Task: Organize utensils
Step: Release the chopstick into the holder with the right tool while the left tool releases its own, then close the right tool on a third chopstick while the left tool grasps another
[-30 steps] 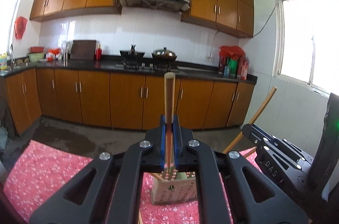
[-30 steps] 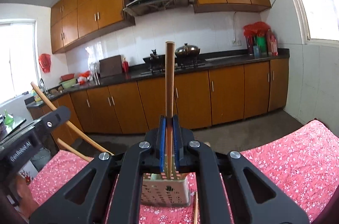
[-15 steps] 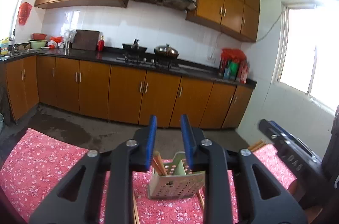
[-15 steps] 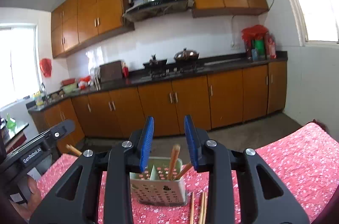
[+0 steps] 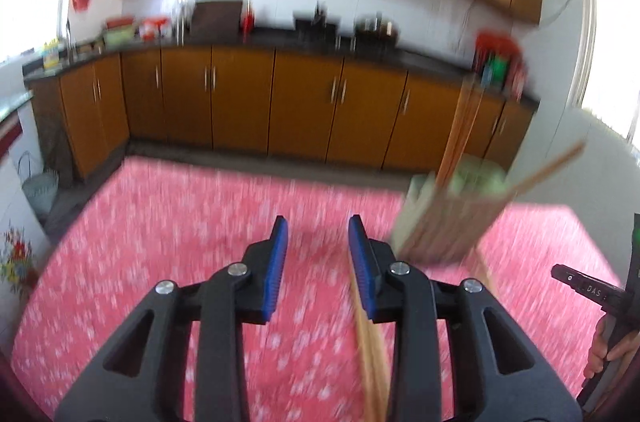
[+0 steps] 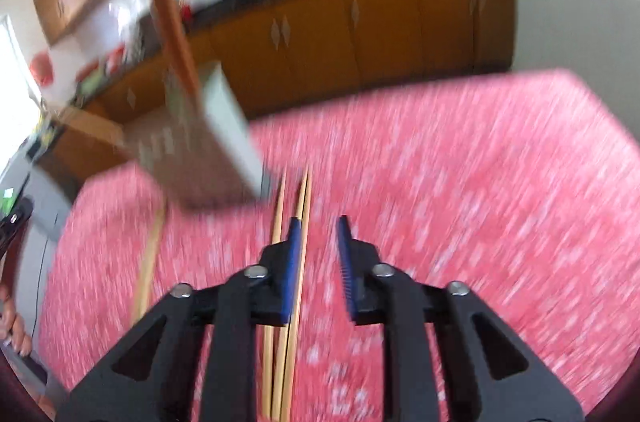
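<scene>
- Left wrist view, blurred: left gripper point(image 5: 316, 228) released, blue pads apart, nothing between them; jaws have just been opening.
- It points down at the red floral cloth point(image 5: 168, 222) covering the table.
- Holder point(image 5: 448, 218), the perforated utensil box, stands on the cloth ahead and to the right of the gripper, a few chopsticks point(image 5: 460, 130) sticking up out of it, one leaning right.
- Loose chopsticks point(image 5: 370, 350) lie flat on the cloth, nearer the camera than the holder, running under the right-hand finger.
- Another loose stick lies just right of the holder base, half hidden.
- A hand point(image 5: 608, 350) with the other tool at the right edge, well right of the holder.
- Right wrist view, heavily blurred: right gripper point(image 6: 318, 222) jaws narrowly apart, gripping nothing; they have just been closing.
- Holder point(image 6: 200, 150) is up-left of the gripper, tilted in frame, sticks point(image 6: 168, 14) rising from it.
- Two or three loose chopsticks point(image 6: 298, 206) lie on the cloth point(image 6: 460, 162) just right of the holder base, passing beside and under the left-hand pad; contact cannot be told.
- One more stick point(image 6: 150, 262) lies below the holder, left of the gripper.
</scene>
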`<state>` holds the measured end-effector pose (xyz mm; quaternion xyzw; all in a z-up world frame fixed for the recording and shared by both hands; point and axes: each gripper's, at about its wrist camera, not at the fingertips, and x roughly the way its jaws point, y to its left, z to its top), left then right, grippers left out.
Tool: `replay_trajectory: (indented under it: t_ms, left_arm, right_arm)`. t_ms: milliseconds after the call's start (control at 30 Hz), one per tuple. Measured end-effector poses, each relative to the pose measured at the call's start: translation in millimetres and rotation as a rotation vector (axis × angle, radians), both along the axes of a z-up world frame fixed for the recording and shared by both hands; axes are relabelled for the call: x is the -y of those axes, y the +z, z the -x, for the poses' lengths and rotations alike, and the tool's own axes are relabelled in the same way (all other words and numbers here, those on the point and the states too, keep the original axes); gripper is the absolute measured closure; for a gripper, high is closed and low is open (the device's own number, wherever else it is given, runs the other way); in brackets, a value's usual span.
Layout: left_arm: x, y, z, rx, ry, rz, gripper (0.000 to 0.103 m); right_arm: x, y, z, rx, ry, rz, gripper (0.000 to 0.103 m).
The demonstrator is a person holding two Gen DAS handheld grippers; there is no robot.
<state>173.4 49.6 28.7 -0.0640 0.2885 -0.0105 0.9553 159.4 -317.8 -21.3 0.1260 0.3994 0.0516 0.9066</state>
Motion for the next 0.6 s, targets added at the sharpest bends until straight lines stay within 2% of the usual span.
replay_trajectory:
  t_ms: [100,200,400,600]
  left_arm:
    - [5,-38,2,-0.103,-0.035,0.002,0.072]
    - [9,-65,5,-0.183,-0.076,0.032,0.073]
    - [23,-90,7,-0.259,-0.123,0.065,0.077]
    - [36,-104,6,-0.297,-0.154,0.069,0.081]
  right_arm:
    - [-20,-35,4,-0.087,0.069,0.007,0.09]
    - [-31,-55,9,-0.123,0.092,0.026,0.09]
    - [-38,-57,6,-0.127,0.094,0.046,0.09]
    - [-37,-56,4,-0.118,0.11,0.062,0.09]
